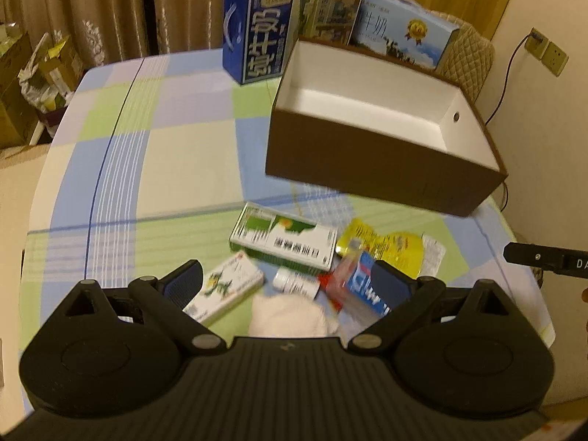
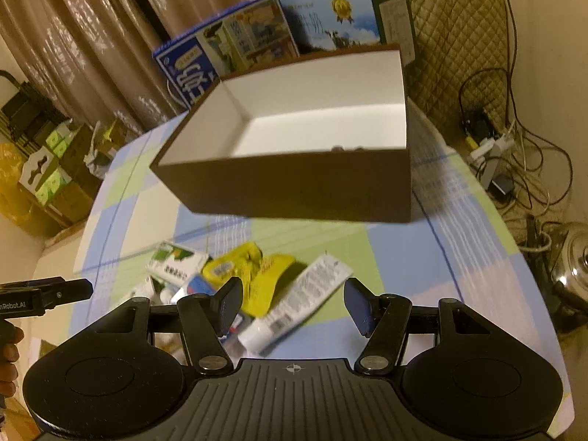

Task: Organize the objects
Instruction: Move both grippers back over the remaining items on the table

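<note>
The left gripper (image 1: pixel 288 286) has its fingers (image 1: pixel 183 283) wide apart and holds nothing. Under and between them lies a small pile on the bench (image 1: pixel 183 169): a little white and green box (image 1: pixel 224 290), a white bottle (image 1: pixel 296 282) on its side, a soft white cloth (image 1: pixel 286 318) and a blue and red pack (image 1: pixel 362 286). The print on these is too blurry to read. Just behind them is a bigger green and white box (image 1: pixel 286 242) with a barcode, and a yellow pouch (image 1: pixel 382 244) beside it.

The right gripper (image 2: pixel 292 303) also has its fingers (image 2: pixel 229 303) apart and empty. A white tube (image 2: pixel 294 310) lies on the bench between them, slanted, with its cap end nearest the camera. Its small print cannot be read. The yellow pouch (image 2: pixel 257 275) touches the tube's left side.

Farther out stands a brown box (image 1: pixel 382 125), open on top, white inside, with nothing in it. It has a small round hole in one wall. Behind it stand two milk cartons: a dark blue carton (image 1: pixel 264 25) with big white Chinese letters, and a light blue carton (image 1: pixel 400 33) with a gold medal picture.

The bench wears a cloth with blue, green and cream squares. The left gripper, seen at the edge of the right view, reads "Robot.AI". Brown curtains (image 2: pixel 92 55) hang behind.
</note>
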`<state>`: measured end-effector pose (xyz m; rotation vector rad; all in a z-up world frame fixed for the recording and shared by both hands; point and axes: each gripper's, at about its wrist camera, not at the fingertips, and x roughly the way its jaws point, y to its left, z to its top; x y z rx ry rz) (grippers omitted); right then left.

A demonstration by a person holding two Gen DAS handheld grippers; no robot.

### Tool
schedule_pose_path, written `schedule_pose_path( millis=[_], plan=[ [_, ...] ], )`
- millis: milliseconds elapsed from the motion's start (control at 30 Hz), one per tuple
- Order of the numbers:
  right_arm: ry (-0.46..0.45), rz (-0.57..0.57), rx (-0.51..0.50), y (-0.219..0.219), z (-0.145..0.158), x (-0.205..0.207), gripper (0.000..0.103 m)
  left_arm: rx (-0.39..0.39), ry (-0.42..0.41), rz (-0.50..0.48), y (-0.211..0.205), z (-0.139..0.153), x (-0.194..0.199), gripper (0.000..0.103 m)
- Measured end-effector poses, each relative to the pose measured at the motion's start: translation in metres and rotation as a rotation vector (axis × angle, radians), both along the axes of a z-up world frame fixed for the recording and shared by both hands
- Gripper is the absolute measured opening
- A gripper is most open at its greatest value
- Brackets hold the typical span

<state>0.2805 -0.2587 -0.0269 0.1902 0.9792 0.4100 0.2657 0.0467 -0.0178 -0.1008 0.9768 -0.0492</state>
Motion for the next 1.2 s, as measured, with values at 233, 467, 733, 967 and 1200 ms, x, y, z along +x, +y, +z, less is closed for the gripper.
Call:
schedule_pose_path(
  millis=[233, 467, 733, 967, 1200],
  plan=[
    [0.046, 0.033, -0.025, 0.01, -0.018, -0.014, 0.059, 0.004, 0.052, 0.019, 0.009, -0.016, -0.016, 0.096],
    [0.07, 0.079, -0.048, 0.025, -0.029, -0.022, 0.059, 0.006, 0.089, 0.009, 0.009, -0.03, -0.024, 0.096],
    [0.1, 0.078, -0.064, 0.028, -0.041, -0.022, 0.059, -0.008, 0.12, -0.024, 0.002, -0.046, -0.025, 0.095],
    [0.123, 0.055, -0.067, 0.022, -0.047, -0.019, 0.058, -0.02, 0.15, -0.046, -0.004, -0.066, -0.021, 0.094],
    [0.141, 0.021, -0.073, 0.013, -0.053, -0.016, 0.058, -0.029, 0.181, -0.044, -0.009, -0.09, -0.007, 0.094]
  ],
)
